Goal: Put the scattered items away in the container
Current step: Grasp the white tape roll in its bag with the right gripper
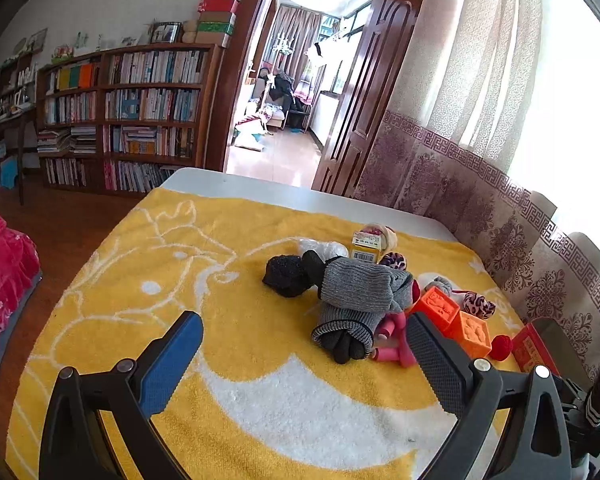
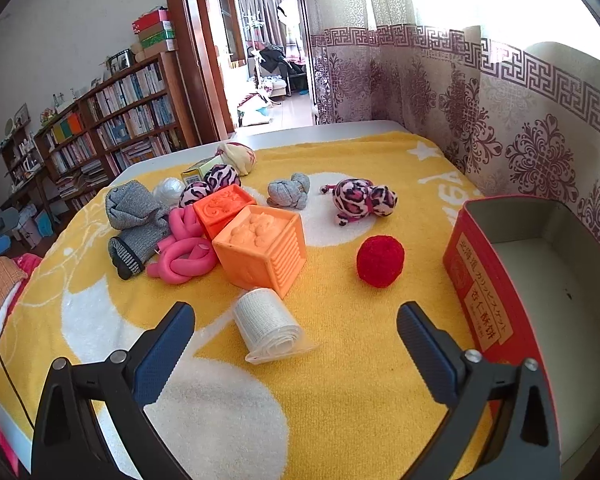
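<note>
While both grippers hover over the yellow blanket (image 2: 340, 380), neither holds anything: the right gripper (image 2: 296, 340) stands wide open, and the left gripper (image 1: 304, 356) is spread just as wide over bare blanket.

Nearest the right gripper, just ahead of its fingers, lies a white bandage roll (image 2: 266, 324) on its side. To the right of the roll, at the blanket's edge, stands the red tin (image 2: 476, 280), open-topped, with a bare grey inside. Beyond the roll and touching it sits an orange block (image 2: 264, 248), with a second orange block (image 2: 224, 208) close behind it. A red ball (image 2: 380, 256) rests between the nearer block and the tin, apart from both. Left of the blocks a pink foam coil (image 2: 184, 248) lies against them, and a grey knitted sock (image 2: 138, 216) is heaped against the coil. Farther back from the roll come a small grey knot of cloth (image 2: 290, 194), a pink spotted soft toy (image 2: 362, 200), two spotted balls (image 2: 210, 188), a silvery white ball (image 2: 168, 190), a yellow carton (image 2: 198, 172) and a cream bundle (image 2: 240, 158).

From the left gripper's side, a black knitted lump (image 1: 288, 276) lies against the sock.
</note>
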Available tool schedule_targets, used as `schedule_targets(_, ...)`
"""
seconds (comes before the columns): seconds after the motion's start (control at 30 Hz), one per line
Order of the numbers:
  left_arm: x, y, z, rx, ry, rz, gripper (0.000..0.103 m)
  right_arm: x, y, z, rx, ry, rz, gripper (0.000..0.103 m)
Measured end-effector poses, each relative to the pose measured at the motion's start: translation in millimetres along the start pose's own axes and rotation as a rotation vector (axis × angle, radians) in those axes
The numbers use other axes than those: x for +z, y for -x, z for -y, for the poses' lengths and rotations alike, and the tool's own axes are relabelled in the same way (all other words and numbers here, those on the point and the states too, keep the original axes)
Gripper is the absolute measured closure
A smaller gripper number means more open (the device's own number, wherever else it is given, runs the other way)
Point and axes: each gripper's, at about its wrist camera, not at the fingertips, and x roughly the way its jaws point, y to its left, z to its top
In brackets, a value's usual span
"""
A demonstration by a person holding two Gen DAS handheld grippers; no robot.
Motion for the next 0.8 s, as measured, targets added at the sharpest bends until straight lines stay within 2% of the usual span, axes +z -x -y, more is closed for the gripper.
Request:
schedule_targets(0.13, -9, -27, 9, -0.004, 0.045, -0.048, 0.000, -7, -6, -4, 0.057, 0.030, -0.027, 0.020)
schedule_targets(0.27, -15, -46, 20, 0.018, 0.011, -0.051, 0.001, -11, -17, -4, 0.104, 0.025, -0.063, 0.038)
schedule_targets(0.37, -20, -56, 21, 0.029, -0.009, -0.054, 0.000, -12, -26, -7, 0.110, 0.041, -0.089, 0.047)
schedule_targets(0.5, -27, -63, 17, 0.056, -0.020, -0.055, 0.000, -11, -34, -15, 0.112, 0.070, -0.104, 0.054)
schedule_targets(0.8, -33, -70, 16, 0.044, -0.044, -0.074, 0.000, -7, -46, -12, 0.116, 0.036, -0.134, 0.054)
